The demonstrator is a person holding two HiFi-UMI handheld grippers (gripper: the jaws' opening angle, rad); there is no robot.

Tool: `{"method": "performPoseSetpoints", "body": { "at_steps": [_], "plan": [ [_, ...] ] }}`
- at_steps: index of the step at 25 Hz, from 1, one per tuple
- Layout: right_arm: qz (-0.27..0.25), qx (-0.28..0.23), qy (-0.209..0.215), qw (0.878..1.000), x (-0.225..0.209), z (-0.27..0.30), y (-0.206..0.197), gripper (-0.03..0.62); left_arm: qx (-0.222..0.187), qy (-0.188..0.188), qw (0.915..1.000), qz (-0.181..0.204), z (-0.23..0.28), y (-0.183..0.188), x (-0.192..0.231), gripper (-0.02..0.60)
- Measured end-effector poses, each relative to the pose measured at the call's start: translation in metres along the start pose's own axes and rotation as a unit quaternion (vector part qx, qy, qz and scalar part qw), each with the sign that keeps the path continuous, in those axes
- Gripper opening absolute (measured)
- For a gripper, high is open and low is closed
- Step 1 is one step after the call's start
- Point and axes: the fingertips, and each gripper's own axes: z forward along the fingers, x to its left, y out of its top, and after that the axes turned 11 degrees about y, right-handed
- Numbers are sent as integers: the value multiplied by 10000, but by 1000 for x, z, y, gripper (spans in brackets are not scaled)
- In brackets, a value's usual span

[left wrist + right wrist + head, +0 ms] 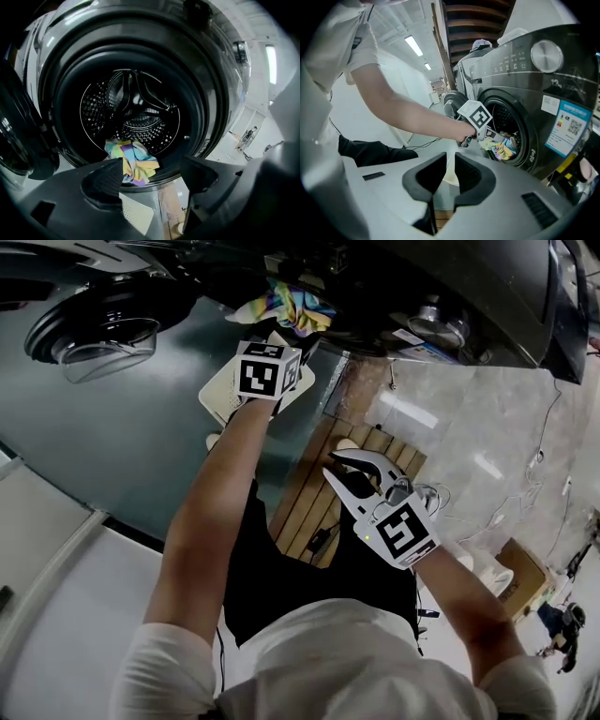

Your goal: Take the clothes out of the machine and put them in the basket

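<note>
A bright multicoloured cloth (291,307) lies bunched on the lower lip of the washing machine's round opening (140,180), partly hanging out of the steel drum (131,108). My left gripper (152,168) is just short of the cloth, open, with nothing between its jaws. Its marker cube (267,371) is under the opening in the head view. My right gripper (335,465) hangs farther back over the floor, jaws almost together with a thin slit and nothing in them. A white perforated basket (225,390) stands on the floor below the opening.
The machine's glass door (94,329) is swung open on the left. Wooden slats (314,498) lie in front of the machine, with cables (445,507) and a cardboard box (520,568) on the pale floor to the right.
</note>
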Motion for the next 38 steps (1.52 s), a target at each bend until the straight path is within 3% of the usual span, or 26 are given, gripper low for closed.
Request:
{"method": "performPoseSetpoints", "body": {
  "at_steps": [6,10,15,22,26,28,34,38],
  "plan": [
    [173,-244,-38,9995,-13,14,-27,35,-2,32,10000,61,53,-7,15,396],
    [209,-321,-10,9993,-26,19,-48,35,107,225,9996,114,89,-10,24,411],
    [218,-278,-52,9994,-39,16,-73,35,-74,455,9989,-20,123,-6,34,445],
    [236,-232,-145,9993,-48,12,-93,35,451,602,9970,-195,171,-41,40,446],
    [207,-195,-169,9995,-49,13,-97,35,428,810,9956,-205,181,-47,49,443],
    [221,-203,-154,9994,-46,12,-99,35,511,831,9950,-204,183,-52,48,416],
    [362,-251,-115,9990,-44,13,-97,35,861,932,9919,-101,173,-58,56,154],
    [261,-236,-30,9994,-42,11,-89,35,662,831,9941,-197,154,-52,53,110]
  ]
}}
